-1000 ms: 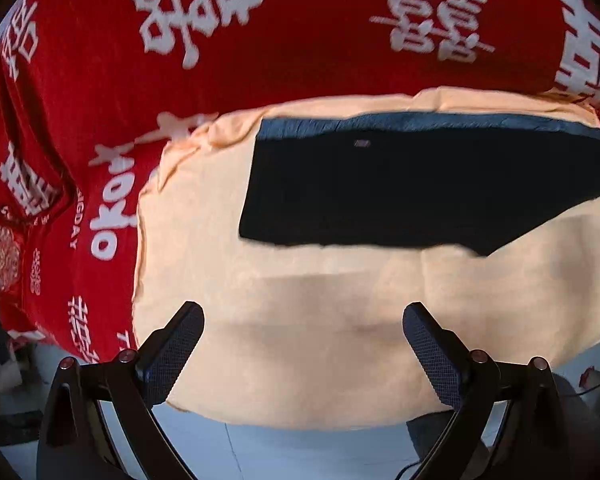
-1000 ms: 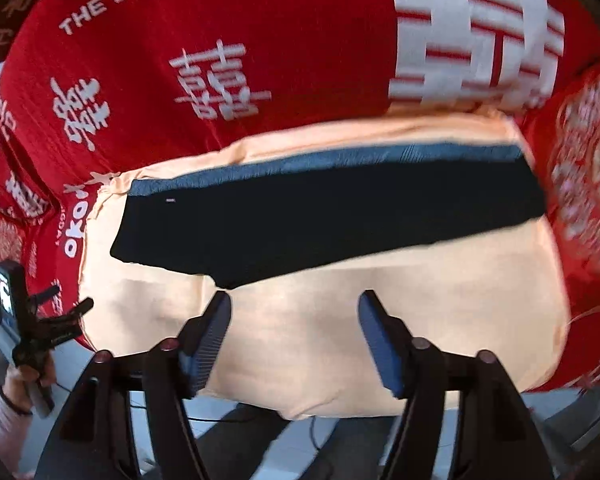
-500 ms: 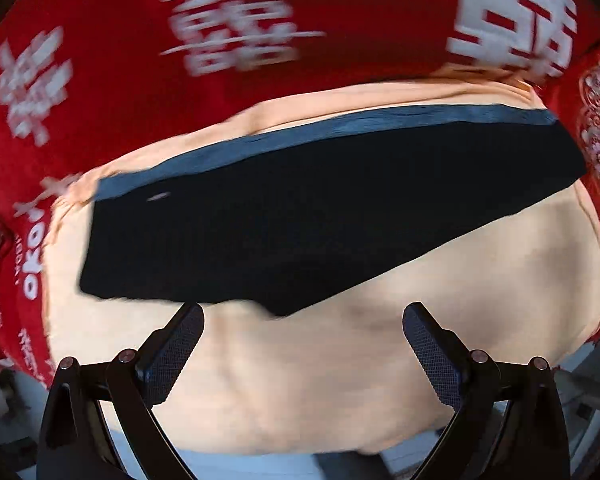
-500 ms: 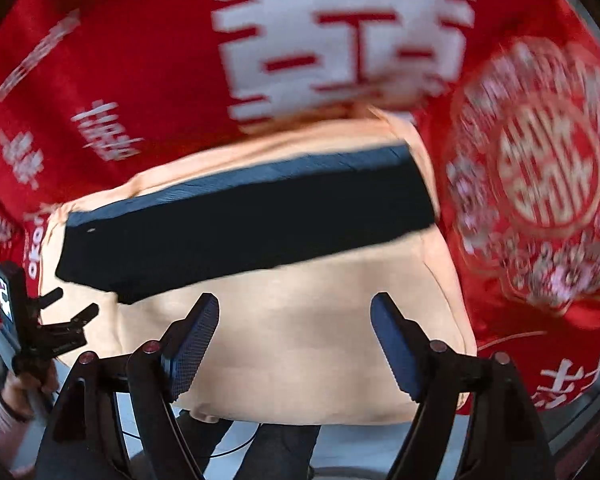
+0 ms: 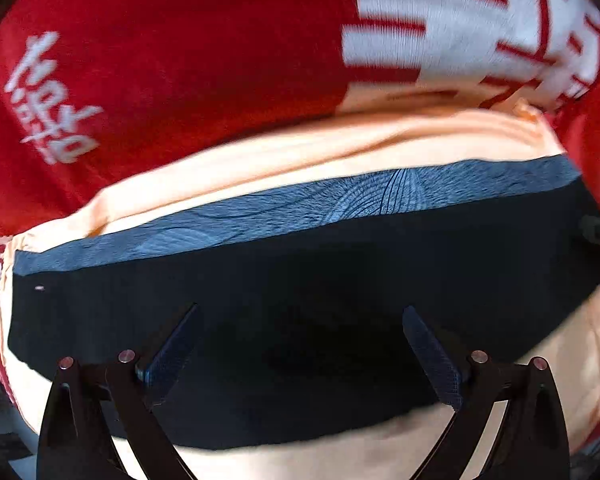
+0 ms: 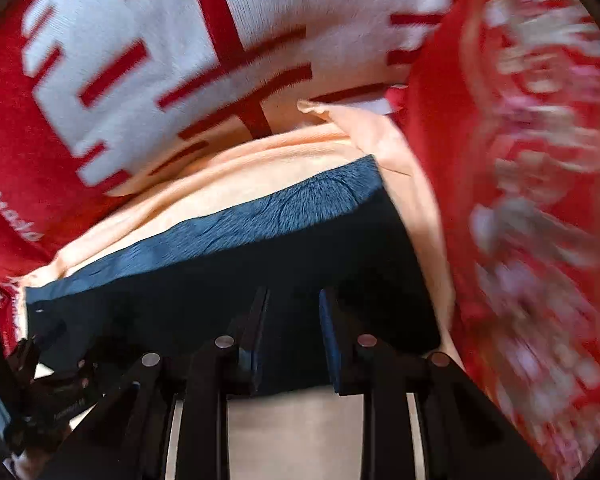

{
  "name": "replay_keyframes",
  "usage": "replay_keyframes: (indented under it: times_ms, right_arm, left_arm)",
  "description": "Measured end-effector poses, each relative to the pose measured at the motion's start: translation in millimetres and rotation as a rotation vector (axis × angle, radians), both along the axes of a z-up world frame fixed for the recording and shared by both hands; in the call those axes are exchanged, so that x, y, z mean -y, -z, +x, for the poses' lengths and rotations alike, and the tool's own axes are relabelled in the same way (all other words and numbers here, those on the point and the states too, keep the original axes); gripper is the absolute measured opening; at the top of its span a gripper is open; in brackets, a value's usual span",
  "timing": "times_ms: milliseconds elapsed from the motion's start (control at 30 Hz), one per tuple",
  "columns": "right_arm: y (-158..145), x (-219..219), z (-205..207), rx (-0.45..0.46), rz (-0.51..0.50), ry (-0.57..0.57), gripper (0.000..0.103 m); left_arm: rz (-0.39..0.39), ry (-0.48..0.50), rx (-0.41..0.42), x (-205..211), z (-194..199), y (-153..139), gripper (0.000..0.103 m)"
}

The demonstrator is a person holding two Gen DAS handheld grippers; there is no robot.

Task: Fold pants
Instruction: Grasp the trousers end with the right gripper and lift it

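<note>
Bright daylight, fisheye-warped edges, heavy motion blur in right view

Dark navy pants [image 5: 300, 292] — flat, folded into a wide band, lighter blue strip along far edge.

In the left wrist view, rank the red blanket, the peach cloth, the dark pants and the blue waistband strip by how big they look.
1. red blanket
2. dark pants, though they lie nearer the camera, so this order is unsure
3. peach cloth, partly covered by the pants
4. blue waistband strip
</note>
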State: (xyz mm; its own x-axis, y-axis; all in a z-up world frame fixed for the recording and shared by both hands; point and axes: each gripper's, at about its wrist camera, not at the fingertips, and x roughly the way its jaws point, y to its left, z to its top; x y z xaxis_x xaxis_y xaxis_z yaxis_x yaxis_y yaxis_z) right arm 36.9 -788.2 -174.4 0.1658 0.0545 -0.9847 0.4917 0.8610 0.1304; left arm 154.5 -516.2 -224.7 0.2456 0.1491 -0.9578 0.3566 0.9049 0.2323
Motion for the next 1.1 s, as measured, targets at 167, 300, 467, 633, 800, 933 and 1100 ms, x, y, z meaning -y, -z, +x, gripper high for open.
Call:
replay_keyframes:
  times_ms: [167, 300, 467, 633, 800, 933, 1100]
  right_arm:
    - [-1.8, 12.5, 8.8, 0.055, -0.206, 0.007, 0.025]
    - [-24.7, 17.4, -3.2, 0.122, -0.100, 0.071, 0.042]
    - [-33.4, -2.0, -67.5, 0.218, 0.113, 0.184, 0.059]
    - [0.6, -3.8, -129.3, 0.277, 0.297, 0.413, 0.059]
    - [23.2, 5.1, -142.4, 0.406, 0.345, 0.541, 0.059]
    - [23.9, 8.1, -127.8, 0.454, 0.344, 0.509, 0.059]
    - [26.6, 19.0, -111.7, 0.501, 0.309, 0.512, 0.059]
  left_arm:
    - [-0.017, -0.009, 0.005, -8.0, -2.1, 21.3, 0.102]
    - [-0.032, -0.024, -0.006, -13.2, -1.1, 20.1, 0.102]
    - [0.012, -0.018, 0.007, -7.7, -2.8, 17.6, 0.102]
    - [0.010, -0.023, 0.021, 1.0, -5.9, 19.0, 0.102]
    - [0.004, -0.022, 0.039, 1.3, -12.7, 19.1, 0.102]
    - [0.002, -0.022, 0.040, -3.8, -14.6, 17.1, 0.102]
    - [-0.001, -0.021, 0.044, -7.3, -15.2, 13.0, 0.102]
